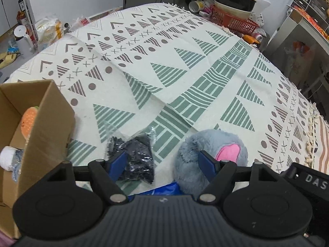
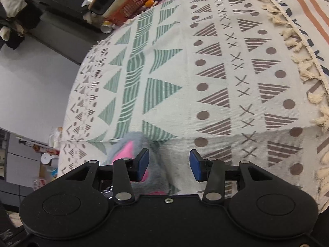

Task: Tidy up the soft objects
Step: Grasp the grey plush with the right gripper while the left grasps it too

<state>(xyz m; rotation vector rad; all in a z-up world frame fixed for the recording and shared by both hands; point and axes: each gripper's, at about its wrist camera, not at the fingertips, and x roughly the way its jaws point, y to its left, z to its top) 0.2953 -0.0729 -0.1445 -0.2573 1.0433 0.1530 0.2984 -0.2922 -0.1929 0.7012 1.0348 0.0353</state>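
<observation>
The grey toy (image 1: 207, 154) is seen just ahead of both wide-spread, empty grippers (image 1: 164, 162) (image 2: 169, 164), beside a box (image 1: 41, 127).

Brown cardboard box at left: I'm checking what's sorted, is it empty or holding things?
Holding things. The open brown cardboard box shows an orange plush and a white soft item inside.

A lived-in home: patterned tablecloth (image 1: 185, 65), stacked bowls (image 1: 234, 2) in a red basket (image 1: 232, 21).
</observation>
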